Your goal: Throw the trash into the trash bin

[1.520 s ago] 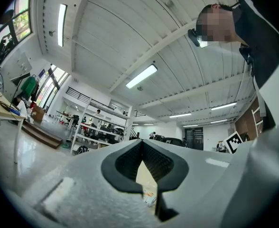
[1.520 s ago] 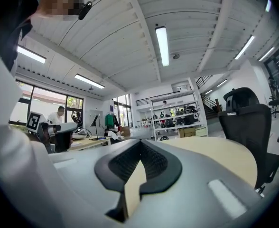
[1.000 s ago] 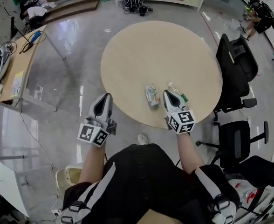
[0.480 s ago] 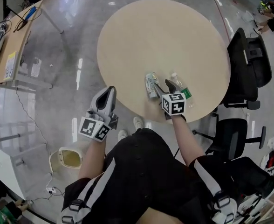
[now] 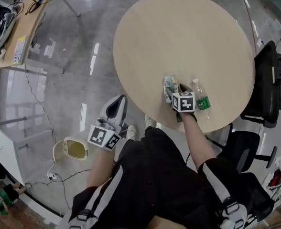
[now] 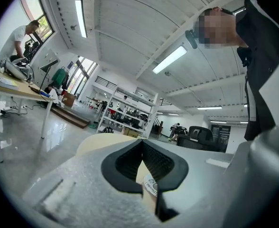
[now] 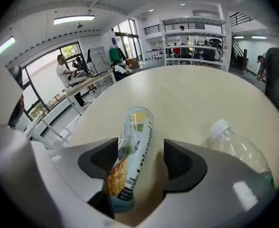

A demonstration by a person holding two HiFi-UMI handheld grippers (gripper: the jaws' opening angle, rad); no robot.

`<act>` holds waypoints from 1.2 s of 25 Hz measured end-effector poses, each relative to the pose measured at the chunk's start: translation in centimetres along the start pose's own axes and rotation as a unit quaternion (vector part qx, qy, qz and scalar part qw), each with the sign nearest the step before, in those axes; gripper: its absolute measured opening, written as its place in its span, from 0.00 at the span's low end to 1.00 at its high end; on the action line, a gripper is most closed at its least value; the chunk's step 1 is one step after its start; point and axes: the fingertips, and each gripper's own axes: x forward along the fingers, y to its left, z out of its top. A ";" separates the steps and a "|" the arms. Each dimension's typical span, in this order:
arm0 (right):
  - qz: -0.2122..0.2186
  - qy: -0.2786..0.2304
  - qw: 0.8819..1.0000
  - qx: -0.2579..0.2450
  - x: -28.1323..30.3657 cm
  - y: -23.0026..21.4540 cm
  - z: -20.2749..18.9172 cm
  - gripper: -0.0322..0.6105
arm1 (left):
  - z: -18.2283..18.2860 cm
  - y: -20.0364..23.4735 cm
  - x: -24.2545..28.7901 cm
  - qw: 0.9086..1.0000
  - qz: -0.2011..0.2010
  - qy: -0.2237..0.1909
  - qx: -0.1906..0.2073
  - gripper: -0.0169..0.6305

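- The right gripper (image 7: 142, 161) is reaching down over the near edge of the round table (image 5: 178, 32). Its jaws are standing wide apart and have just been opening.
- A drink can (image 7: 132, 148) with a pineapple picture is lying on its side between those jaws, close against the left one. The pads are not pressing on it.
- In the head view, the can (image 5: 169, 86) is resting near the table's near edge, just in front of the right gripper's marker cube.
- A clear plastic bottle (image 5: 201, 99) with a green label is lying on the table just to the right of the can, its white cap pointing away from the person.
- The left gripper (image 6: 142, 144) is hanging beside the table, off its near-left edge. Its jaws are meeting at the tips and holding nothing.
- The trash bin (image 5: 59, 144) is sitting on the floor to the left of the person, well apart from the can.
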 end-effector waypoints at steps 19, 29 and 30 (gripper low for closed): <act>0.090 -0.160 0.982 -0.046 -5.9 2.9 4.6 0.20 | 0.5 -0.1 1.4 1.000 0.002 -0.008 0.008 0.03; 0.124 -0.366 0.908 -0.161 -15.3 8.4 13.7 0.20 | 7.3 1.0 -3.3 0.992 0.045 -0.117 0.029 0.03; 0.134 -0.366 0.907 -0.157 -15.5 9.5 13.8 0.20 | 7.9 1.3 -4.7 0.990 0.048 -0.126 0.027 0.03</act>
